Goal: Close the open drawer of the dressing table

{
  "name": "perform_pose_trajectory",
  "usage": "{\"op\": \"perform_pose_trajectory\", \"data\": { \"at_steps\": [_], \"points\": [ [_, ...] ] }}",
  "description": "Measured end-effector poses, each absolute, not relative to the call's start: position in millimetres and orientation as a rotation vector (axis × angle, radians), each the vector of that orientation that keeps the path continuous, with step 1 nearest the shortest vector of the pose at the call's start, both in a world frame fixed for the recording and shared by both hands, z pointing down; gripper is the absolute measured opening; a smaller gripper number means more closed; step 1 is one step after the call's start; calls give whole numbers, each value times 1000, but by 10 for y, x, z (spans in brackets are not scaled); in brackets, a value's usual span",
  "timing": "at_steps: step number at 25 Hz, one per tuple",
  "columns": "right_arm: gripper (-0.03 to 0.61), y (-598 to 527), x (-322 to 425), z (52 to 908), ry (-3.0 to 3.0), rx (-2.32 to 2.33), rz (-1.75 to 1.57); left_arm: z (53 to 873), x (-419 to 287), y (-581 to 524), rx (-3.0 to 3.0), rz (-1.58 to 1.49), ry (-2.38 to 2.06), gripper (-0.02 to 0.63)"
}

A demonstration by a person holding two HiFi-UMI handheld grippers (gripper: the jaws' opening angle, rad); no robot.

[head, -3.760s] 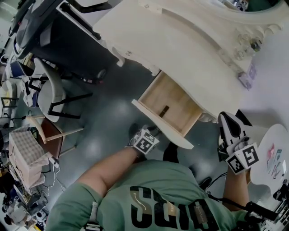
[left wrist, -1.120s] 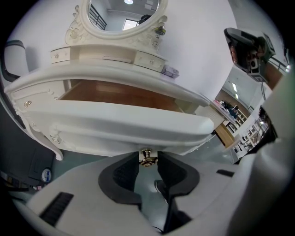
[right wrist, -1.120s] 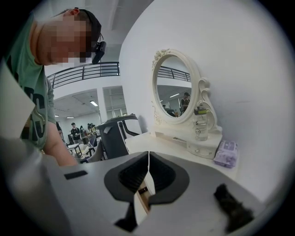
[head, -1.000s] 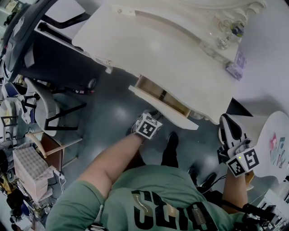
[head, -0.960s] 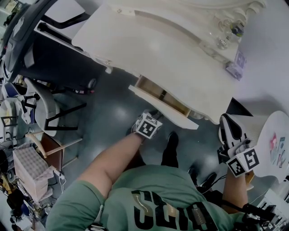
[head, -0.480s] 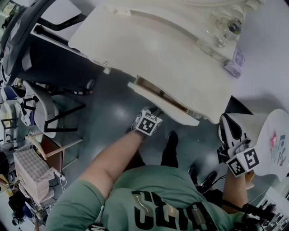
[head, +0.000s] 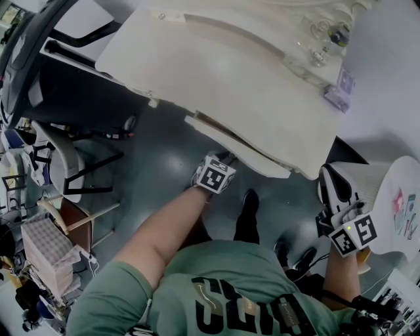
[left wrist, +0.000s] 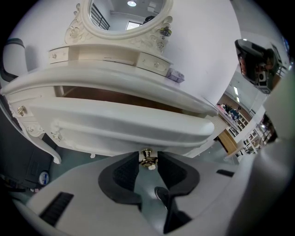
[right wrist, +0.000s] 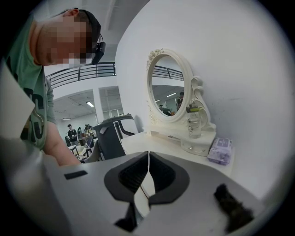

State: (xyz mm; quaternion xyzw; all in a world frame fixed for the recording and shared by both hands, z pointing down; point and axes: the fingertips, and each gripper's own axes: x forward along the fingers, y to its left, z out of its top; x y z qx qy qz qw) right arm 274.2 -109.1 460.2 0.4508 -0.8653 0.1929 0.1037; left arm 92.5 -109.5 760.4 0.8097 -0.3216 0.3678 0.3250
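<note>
left tongs [left wrist: 148, 156]: apparently pinching brass knob [left wrist: 147, 161] | drawer [left wrist: 120, 126]: slightly ajar | right tongs [right wrist: 148, 156]: closed, empty

Glossy cream-painted drawer front [left wrist: 120, 124], bare wood inside; knob [left wrist: 147, 159] probably brass.

The drawer [left wrist: 120, 126] sits under the dressing table [left wrist: 106, 76] top, its knob [left wrist: 147, 157] between the jaws of the left gripper [left wrist: 148, 162]; the mirror [left wrist: 122, 14] stands behind

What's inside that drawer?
Only a narrow strip of bare brown wood shows inside the drawer; the rest is hidden under the tabletop.
</note>
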Motion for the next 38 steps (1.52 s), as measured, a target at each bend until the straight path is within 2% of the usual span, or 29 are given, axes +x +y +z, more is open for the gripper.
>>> {"op": "perform_pose_trajectory", "data": {
  "at_steps": [38],
  "points": [
    [14, -1281, 2969, 4697, -2526, 1377, 597, 7587, 1175, -1588, 2153, 920, -848, 133]
  ]
}}
